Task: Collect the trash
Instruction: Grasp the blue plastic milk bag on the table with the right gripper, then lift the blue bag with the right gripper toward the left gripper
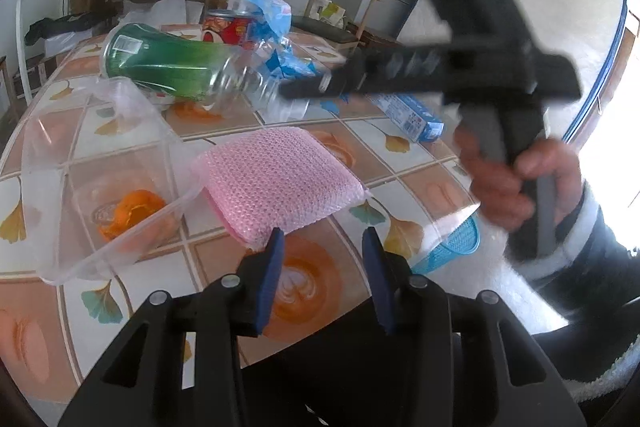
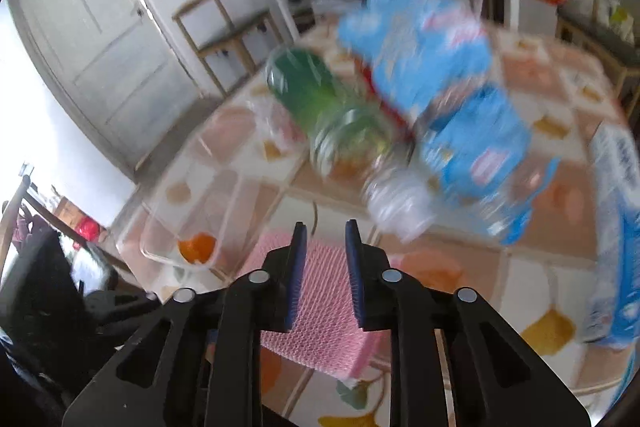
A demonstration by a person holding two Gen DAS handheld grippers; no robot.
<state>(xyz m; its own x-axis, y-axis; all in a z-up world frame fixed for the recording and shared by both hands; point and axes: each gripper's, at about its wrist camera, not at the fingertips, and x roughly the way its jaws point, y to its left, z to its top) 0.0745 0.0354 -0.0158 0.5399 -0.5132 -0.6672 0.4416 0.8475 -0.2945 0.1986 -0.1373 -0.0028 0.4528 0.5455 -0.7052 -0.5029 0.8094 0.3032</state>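
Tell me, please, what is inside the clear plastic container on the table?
Inside the clear plastic container lies one orange scrap, maybe fruit peel; in the right wrist view it also shows. Nothing else appears inside. Whether anything lies beneath the scrap is hidden.

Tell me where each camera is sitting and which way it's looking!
Left wrist: rides on the left gripper, looking forward over the table at the pink sponge and the clear tub; its own open fingers, the right hand and the right gripper's body show.
Right wrist: rides on the right gripper, held above the table, looking down and across toward a door; only its open fingers show.
Both see: the sponge, the tub with orange peel, the green bottle and the crumpled blue-label bottle.
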